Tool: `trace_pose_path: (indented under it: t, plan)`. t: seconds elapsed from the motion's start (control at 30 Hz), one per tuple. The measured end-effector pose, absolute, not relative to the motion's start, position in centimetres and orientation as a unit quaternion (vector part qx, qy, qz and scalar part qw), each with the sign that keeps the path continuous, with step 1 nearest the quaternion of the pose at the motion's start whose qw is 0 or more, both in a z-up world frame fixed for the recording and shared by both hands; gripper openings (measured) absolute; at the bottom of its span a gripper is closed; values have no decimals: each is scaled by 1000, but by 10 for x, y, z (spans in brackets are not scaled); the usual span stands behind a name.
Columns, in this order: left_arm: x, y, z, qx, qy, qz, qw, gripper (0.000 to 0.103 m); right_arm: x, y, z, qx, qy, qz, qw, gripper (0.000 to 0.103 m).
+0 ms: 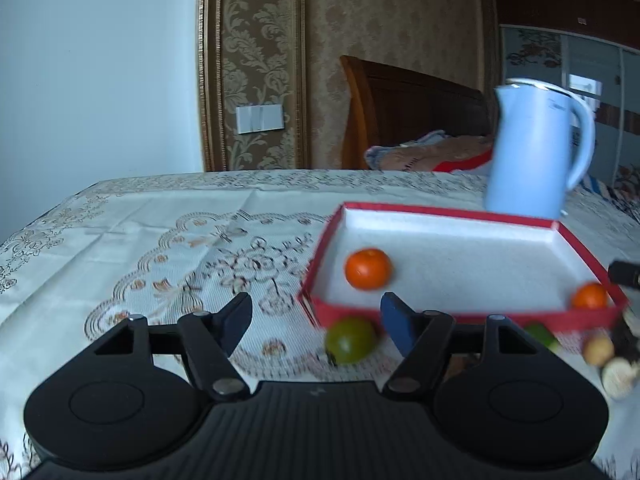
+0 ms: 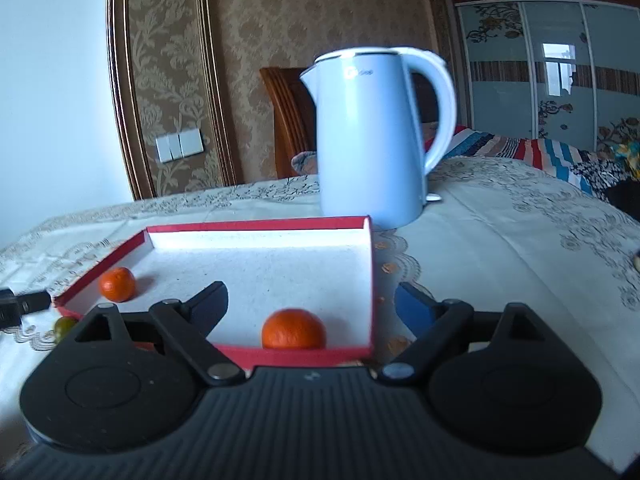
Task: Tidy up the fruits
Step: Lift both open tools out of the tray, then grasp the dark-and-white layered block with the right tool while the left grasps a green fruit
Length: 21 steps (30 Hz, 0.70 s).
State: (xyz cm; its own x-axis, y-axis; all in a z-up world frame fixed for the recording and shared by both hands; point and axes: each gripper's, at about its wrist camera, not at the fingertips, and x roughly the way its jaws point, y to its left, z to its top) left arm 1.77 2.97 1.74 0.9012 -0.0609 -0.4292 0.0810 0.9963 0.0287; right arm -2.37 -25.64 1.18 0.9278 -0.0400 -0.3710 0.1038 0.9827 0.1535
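Both the left gripper (image 1: 316,322) and right gripper (image 2: 312,304) are spread and empty; two round orange tangerines (image 1: 368,269) sit gathered mid-frame in the shallow red-rimmed white tray (image 1: 448,212).

Table (image 1: 140,232) left of tray (image 1: 452,314): bare cloth, open passage. Tray interior mostly free; two oranges (image 1: 368,269) near its corners. Kettle (image 2: 372,136) blocks just behind tray. Lime (image 1: 351,340) and small items crowd tray's near edge.
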Motion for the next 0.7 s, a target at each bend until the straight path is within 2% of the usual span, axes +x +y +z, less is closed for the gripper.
trace_pose_path:
  t: [0.13,0.33,0.47,0.57,0.7]
  plan:
    - [5,26,9,27,235,-66,969,71,-57,-260,8,88,183,-35,979,92]
    - [6,20,2,32,252,-79,964,71,-87,-266,-7,70,236,-34,969,94]
    - [7,21,0,27,259,-82,962,71,-89,-263,-11,73,252,-20,965,94]
    - [7,21,0,23,261,-78,962,76,-81,-249,-11,45,261,-11,964,94]
    - [7,23,0,20,263,-78,961,77,-73,-233,-11,16,266,8,964,92]
